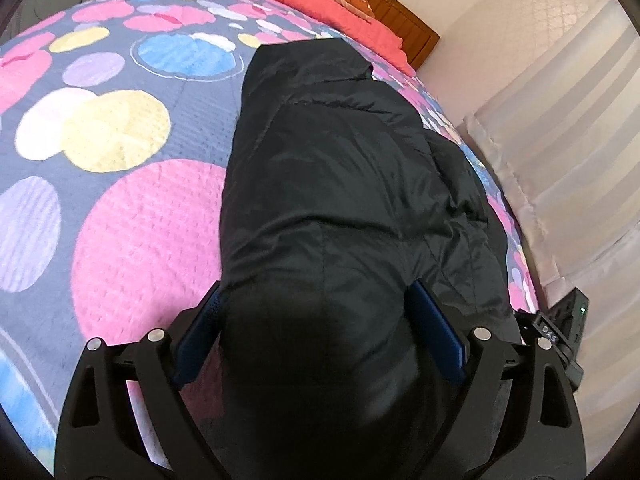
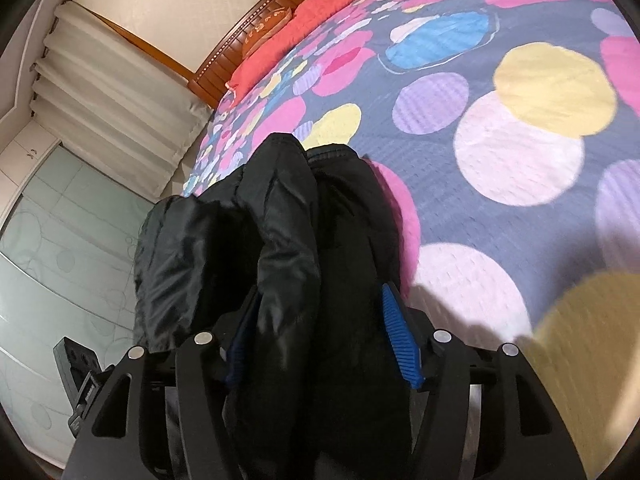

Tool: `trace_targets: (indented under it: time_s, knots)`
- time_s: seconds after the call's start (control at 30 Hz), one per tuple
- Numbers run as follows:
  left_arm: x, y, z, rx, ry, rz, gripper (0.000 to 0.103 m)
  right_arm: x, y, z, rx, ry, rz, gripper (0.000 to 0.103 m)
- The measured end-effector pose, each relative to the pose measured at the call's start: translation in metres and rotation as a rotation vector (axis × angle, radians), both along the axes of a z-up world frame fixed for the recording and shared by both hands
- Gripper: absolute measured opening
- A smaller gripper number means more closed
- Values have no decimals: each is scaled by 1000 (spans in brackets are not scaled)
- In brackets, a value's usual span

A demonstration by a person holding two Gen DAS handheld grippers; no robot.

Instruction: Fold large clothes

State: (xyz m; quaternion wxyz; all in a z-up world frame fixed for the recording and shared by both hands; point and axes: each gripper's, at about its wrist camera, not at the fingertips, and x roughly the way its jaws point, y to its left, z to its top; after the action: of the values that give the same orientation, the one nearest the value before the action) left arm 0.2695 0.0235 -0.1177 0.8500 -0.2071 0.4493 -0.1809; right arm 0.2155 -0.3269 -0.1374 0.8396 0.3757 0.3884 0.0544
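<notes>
coat (image 1: 320,184): long way runs 12 to 6 on bed (image 1: 120,208) | left gripper (image 1: 320,320): fingers spread wide around near end, grip unclear | right gripper (image 2: 320,320): fingers pinching bunched coat at 6

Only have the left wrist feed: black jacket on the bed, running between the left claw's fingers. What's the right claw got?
Observer: The right claw has a bunched part of the same black jacket packed between its blue pads.
Operator: All of it inside the pads?
Observer: No. A puffy fold bulges outside the claw, on the side toward the frosted-glass wardrobe.
Operator: Other side?
Observer: Only spotted bedspread there, no jacket fabric trailing.
</notes>
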Motion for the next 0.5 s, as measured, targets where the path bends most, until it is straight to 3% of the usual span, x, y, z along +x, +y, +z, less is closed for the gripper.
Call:
trace_targets:
  time_s: [0.17,0.3,0.5]
  knots:
    - [-30,-1,11,55,-48,3,90,-28,4,12,-4,-16,-1,64]
    - [-55,-5,22,102,-82,-7,90,-53,13,26,-66,-21,1,68]
    - [-107,-14,40,200,-141,-13,90,-93,34,54,-283,-6,-62,75]
